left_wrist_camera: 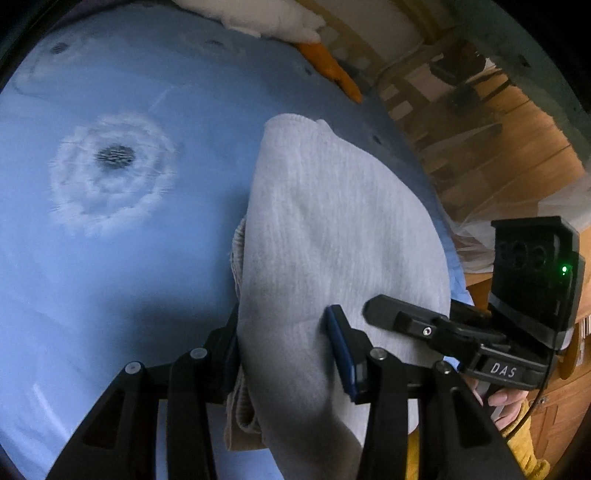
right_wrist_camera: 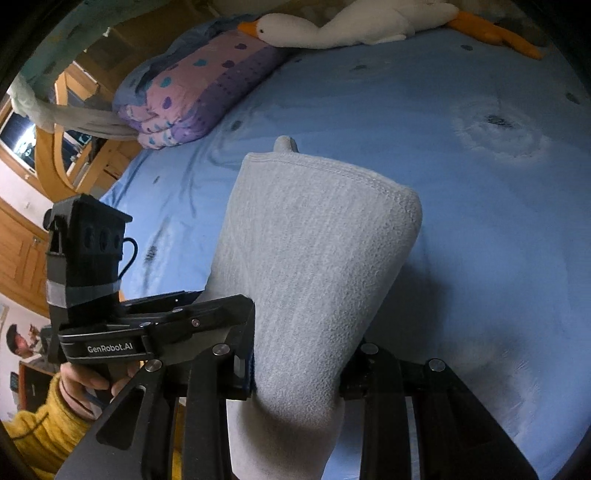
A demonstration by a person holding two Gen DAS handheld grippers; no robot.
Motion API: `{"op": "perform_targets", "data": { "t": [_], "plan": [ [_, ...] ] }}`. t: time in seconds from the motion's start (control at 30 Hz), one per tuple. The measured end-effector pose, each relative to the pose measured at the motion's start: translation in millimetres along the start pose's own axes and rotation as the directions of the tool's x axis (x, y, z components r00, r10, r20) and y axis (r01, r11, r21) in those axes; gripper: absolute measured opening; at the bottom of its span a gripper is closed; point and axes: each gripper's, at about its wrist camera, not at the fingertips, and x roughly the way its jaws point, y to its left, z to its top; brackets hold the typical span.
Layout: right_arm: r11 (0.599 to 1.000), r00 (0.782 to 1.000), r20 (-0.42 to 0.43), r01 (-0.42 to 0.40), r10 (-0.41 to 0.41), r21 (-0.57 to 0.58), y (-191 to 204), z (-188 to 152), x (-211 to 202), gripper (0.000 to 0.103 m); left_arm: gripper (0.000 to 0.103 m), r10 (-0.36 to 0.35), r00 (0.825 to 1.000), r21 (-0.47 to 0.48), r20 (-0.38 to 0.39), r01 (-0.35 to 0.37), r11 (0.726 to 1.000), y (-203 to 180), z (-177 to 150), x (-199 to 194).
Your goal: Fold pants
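Note:
Light grey fleece pants (left_wrist_camera: 332, 229) hang folded between both grippers above a blue bedsheet (left_wrist_camera: 129, 258). My left gripper (left_wrist_camera: 284, 339) is shut on the pants, cloth bunched between its black fingers. In the right wrist view the pants (right_wrist_camera: 314, 258) drape over and forward, hem edge at the top. My right gripper (right_wrist_camera: 295, 373) is shut on the pants too. The right gripper also shows in the left wrist view (left_wrist_camera: 461, 332), touching the cloth's right edge. The left gripper shows in the right wrist view (right_wrist_camera: 159, 332) at the cloth's left edge.
A white plush goose (right_wrist_camera: 332, 26) with orange feet lies along the far edge of the bed. A folded purple and pink quilt (right_wrist_camera: 192, 92) sits at the far left. Wooden floor and furniture (left_wrist_camera: 498, 147) lie beyond the bed edge.

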Motion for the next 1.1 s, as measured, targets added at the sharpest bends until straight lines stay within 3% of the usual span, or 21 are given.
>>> {"op": "perform_targets", "data": {
  "t": [0.17,0.33,0.5,0.73,0.87,1.1],
  "plan": [
    [0.999,0.999,-0.035,0.004,-0.002,0.048,-34.4,8.1,16.8,0.031,0.045,0.013,0.999,-0.013,-0.050,-0.014,1.000,7.7,7.7,31.3],
    [0.992,0.992,-0.071,0.113,-0.109,0.059,-53.4,8.1,39.0,0.034,0.044,0.093,0.991,0.059,-0.092,-0.088,0.994,9.3,18.5,67.5],
    [0.975,0.986,-0.052,0.165,-0.159,0.149,-71.2,2.0,51.5,0.056,0.050,0.123,0.987,0.109,-0.101,-0.112,0.988,2.0,24.0,75.7],
    [0.964,0.975,-0.016,0.221,-0.221,0.145,-62.1,-5.9,32.1,0.061,0.049,0.228,0.970,0.190,-0.083,-0.209,0.959,-20.3,22.7,58.0],
    [0.957,0.966,0.029,0.252,-0.258,0.144,-56.7,-15.3,8.5,0.061,0.049,0.281,0.959,0.255,-0.049,-0.260,0.931,-29.3,10.0,36.0],
    [0.947,0.950,0.056,0.298,-0.306,0.118,-35.4,-44.9,-19.3,0.061,0.050,0.352,0.936,0.287,-0.014,-0.334,0.898,-26.3,-13.7,20.0]
  ]
}}
